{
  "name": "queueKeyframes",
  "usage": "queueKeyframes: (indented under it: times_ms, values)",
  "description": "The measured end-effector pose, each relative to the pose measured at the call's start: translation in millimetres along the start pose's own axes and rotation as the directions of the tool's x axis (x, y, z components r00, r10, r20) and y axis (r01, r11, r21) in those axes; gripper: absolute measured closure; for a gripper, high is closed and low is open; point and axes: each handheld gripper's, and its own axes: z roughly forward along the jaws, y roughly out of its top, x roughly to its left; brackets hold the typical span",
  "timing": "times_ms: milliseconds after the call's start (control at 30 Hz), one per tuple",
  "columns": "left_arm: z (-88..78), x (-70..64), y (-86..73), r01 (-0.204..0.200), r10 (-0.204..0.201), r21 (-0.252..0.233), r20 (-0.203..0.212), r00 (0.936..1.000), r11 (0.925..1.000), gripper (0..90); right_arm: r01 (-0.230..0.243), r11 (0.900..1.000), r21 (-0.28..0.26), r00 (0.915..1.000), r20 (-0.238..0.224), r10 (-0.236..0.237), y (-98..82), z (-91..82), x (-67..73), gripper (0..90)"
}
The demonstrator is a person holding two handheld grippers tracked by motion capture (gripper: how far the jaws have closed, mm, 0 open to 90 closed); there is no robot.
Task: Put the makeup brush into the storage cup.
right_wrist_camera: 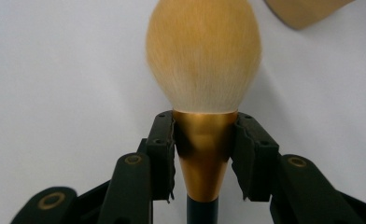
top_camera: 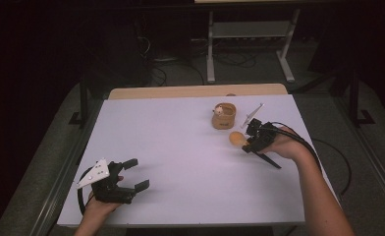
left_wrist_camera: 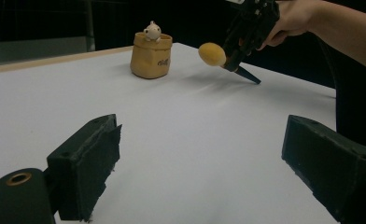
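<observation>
Item one, the makeup brush: a rounded, egg-shaped head of soft yellow-tan bristles, a copper-gold collar tapering down below it, then a slim dark handle. From the high view I see it on the right half of the white table, lifted off the surface, its bristle head just in front of the pouch and close to it without touching. Its long axis runs on a slant: the head points toward the table's middle and left, while the dark handle tip trails out toward the right and the near edge, angled down toward the tabletop. In the left gripper view the same slant reads clearly, head raised, handle tip low. Item two, my right gripper: its two padded jaws are closed on the copper collar, one pad on either side, bristles projecting straight ahead beyond them. Item three, my left gripper: it sits at the near left of the table, well apart from the brush, jaws spread wide with nothing between them. Item four, a small tan pouch-shaped holder: upright at the far right of the table, with a little pale figure peeking from its mouth.
</observation>
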Motion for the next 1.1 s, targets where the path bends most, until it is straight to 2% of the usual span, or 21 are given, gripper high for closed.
queueKeyframes:
  times_ms: [67,367,500,733,867,933,1067,1100]
  values:
    - [0.2,-0.2,0.0,-0.001,0.001,0.0,0.001,1.0,1.0,10.8,-0.016,0.999,-0.04,0.9998,0.006,0.016,-2.2,-5.1,-0.1,61.2]
    - [0.0,0.6,0.1,-0.006,0.006,0.003,-0.002,1.0,1.0,10.8,-0.071,0.991,-0.116,0.9972,0.012,0.073,-9.9,-14.6,-2.9,61.2]
    - [0.0,0.2,0.0,-0.002,0.002,0.002,-0.001,1.0,1.0,10.8,-0.097,0.982,-0.161,0.9948,0.015,0.101,-12.7,-18.4,-3.2,61.2]
    - [0.0,0.3,0.1,-0.004,0.004,-0.001,-0.002,1.0,1.0,10.8,-0.133,0.963,-0.236,0.9904,0.006,0.138,-17.9,-22.8,-5.0,61.2]
    - [0.0,0.0,0.0,-0.003,0.003,0.001,0.0,1.0,1.0,10.8,-0.133,0.955,-0.264,0.9895,0.018,0.143,-19.9,-24.1,-5.2,61.2]
    - [0.0,-0.1,0.1,-0.001,0.001,0.001,-0.001,1.0,1.0,10.8,-0.138,0.948,-0.285,0.9886,0.019,0.15,-20.9,-25.2,-5.0,61.3]
    - [0.0,0.0,0.0,-0.001,0.001,0.0,-0.001,1.0,1.0,10.8,-0.155,0.927,-0.341,0.9852,0.016,0.171,-23.9,-27.7,-4.2,61.2]
    - [0.0,0.0,0.0,-0.001,0.001,0.0,-0.001,1.0,1.0,10.8,-0.155,0.927,-0.341,0.9852,0.016,0.171,-23.9,-27.7,-4.2,61.2]
